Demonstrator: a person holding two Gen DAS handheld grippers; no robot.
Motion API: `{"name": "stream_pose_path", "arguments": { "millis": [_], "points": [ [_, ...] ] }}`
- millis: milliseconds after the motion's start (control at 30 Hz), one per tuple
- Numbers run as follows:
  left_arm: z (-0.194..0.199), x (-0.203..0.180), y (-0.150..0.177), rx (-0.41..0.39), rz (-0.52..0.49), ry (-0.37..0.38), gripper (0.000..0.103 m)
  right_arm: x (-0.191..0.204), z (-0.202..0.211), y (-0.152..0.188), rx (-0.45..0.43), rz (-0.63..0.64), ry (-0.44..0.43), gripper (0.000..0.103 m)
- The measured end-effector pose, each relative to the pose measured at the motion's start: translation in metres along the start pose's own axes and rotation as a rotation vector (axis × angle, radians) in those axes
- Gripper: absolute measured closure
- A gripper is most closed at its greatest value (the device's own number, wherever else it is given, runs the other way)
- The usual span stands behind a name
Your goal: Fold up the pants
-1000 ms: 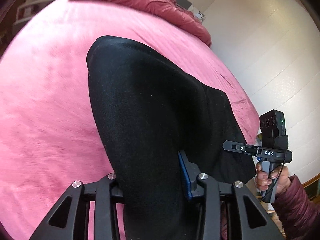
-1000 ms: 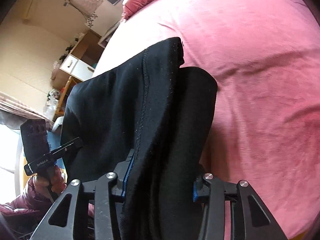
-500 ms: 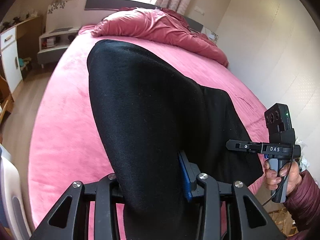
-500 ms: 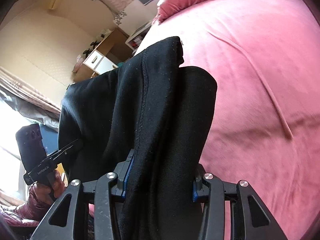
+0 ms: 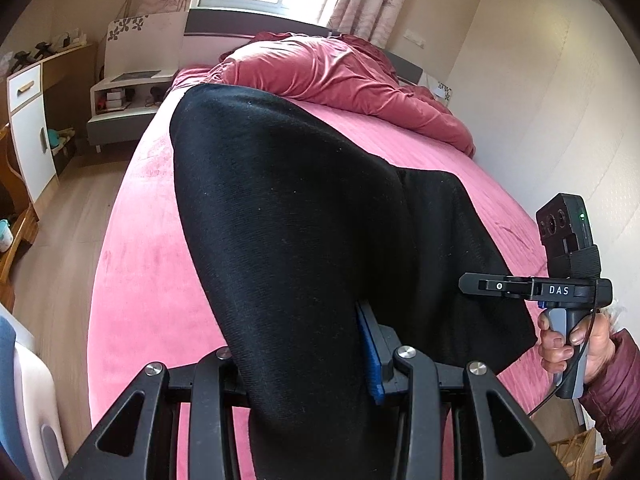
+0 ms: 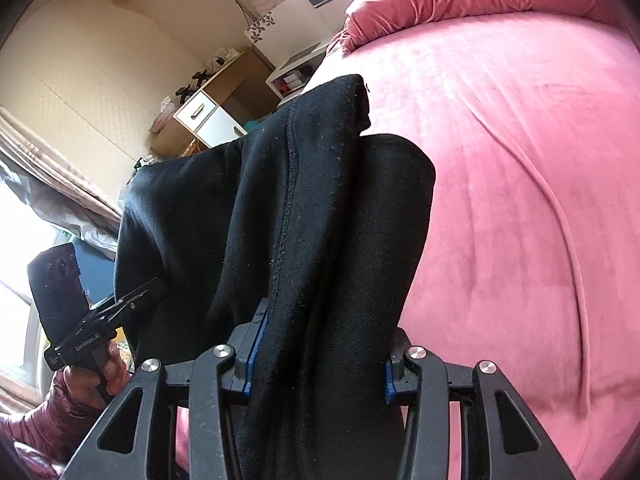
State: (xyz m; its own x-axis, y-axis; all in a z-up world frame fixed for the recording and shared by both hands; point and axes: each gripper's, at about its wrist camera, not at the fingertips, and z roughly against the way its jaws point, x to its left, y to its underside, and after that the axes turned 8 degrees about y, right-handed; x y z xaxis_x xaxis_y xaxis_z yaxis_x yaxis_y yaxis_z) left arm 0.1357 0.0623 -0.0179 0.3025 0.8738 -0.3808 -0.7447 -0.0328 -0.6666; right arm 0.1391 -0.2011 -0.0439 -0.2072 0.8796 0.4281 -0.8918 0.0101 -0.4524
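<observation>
The black pants (image 5: 304,220) hang lifted above the pink bed (image 5: 140,280), stretched between my two grippers. My left gripper (image 5: 304,364) is shut on one end of the pants, the cloth bunched between its jaws. My right gripper (image 6: 320,360) is shut on the other end of the pants (image 6: 300,220), where a stitched seam shows. The right gripper also shows in the left wrist view (image 5: 560,292), at the right, level with the cloth's far edge. The left gripper shows in the right wrist view (image 6: 100,320), at the lower left.
A rumpled red duvet (image 5: 340,76) lies at the head of the bed. A white and wood cabinet (image 5: 28,120) and a low white nightstand (image 5: 124,104) stand left of the bed on the wooden floor. A pale wall (image 5: 560,100) runs along the bed's right side.
Both grippers have risen and tilted up with the pants still held. The views now take in the window, headboard and furniture rather than mostly the bed surface.
</observation>
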Motion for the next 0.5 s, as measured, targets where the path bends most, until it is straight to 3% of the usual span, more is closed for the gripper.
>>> {"name": "stream_pose_path", "arguments": {
  "millis": [200, 333, 433, 467, 500],
  "points": [
    [-0.032, 0.028, -0.026, 0.031, 0.031, 0.018, 0.063, -0.005, -0.023, -0.03, 0.019, -0.005, 0.012, 0.058],
    [-0.064, 0.062, -0.027, 0.089, 0.12, 0.037, 0.062, -0.017, -0.043, -0.041, 0.052, -0.023, 0.029, 0.058],
    [-0.103, 0.095, -0.013, 0.188, 0.217, 0.016, 0.053, -0.034, -0.072, -0.04, 0.119, -0.049, 0.059, 0.058],
    [-0.111, 0.107, -0.007, 0.188, 0.259, 0.005, 0.042, -0.041, -0.082, -0.038, 0.14, -0.055, 0.079, 0.056],
    [-0.114, 0.118, -0.003, 0.171, 0.3, 0.025, 0.037, -0.049, -0.09, -0.036, 0.151, -0.077, 0.082, 0.054]
  ]
}}
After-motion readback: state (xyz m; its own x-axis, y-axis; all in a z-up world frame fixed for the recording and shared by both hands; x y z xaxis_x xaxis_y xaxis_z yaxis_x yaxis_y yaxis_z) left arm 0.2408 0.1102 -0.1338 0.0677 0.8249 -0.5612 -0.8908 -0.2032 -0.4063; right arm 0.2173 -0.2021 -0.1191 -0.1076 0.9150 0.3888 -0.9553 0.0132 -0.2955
